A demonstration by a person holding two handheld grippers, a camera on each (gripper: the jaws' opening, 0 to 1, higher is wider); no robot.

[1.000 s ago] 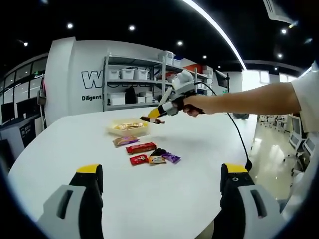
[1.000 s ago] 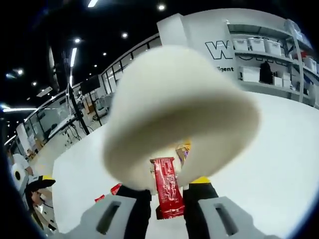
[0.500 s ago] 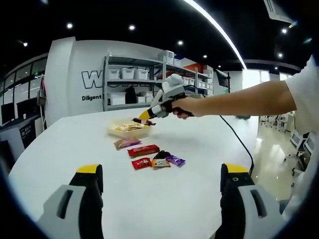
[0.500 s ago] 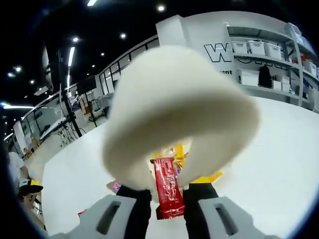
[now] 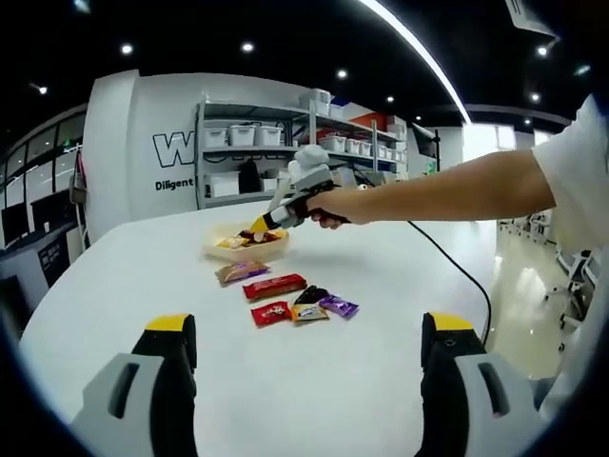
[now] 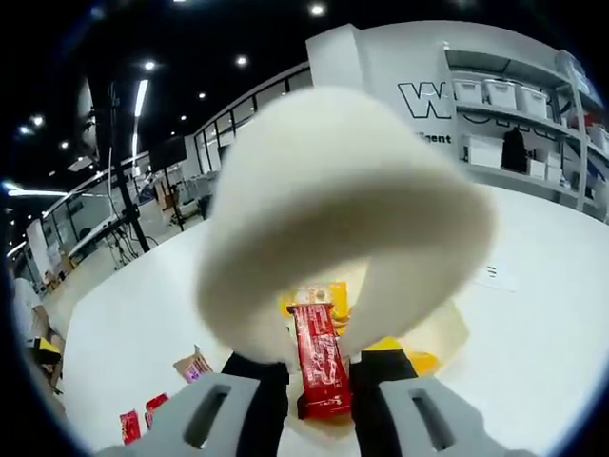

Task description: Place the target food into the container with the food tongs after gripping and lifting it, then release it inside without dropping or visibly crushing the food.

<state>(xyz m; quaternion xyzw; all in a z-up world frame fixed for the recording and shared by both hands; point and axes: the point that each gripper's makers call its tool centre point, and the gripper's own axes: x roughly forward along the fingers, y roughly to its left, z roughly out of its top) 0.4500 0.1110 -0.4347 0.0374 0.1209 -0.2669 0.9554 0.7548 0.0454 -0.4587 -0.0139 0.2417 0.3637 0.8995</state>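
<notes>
In the right gripper view my right gripper is shut on cream food tongs, whose broad loop arches over the jaws. A red snack bar is pinched upright between the tong arms. Just beneath it lies the pale yellow container with snacks inside. The left gripper view shows that same right gripper in a person's hand, its tip hanging over the container at the table's far side. My left gripper is open and holds nothing, low over the near table.
Loose wrapped snacks lie in front of the container: a tan packet, a red bar, a small red packet and a purple one. A cable trails off the white table's right edge. Shelving stands behind.
The right gripper has carried the red bar leftward, from above the loose snacks to over the container. The left gripper has stayed open and still.
</notes>
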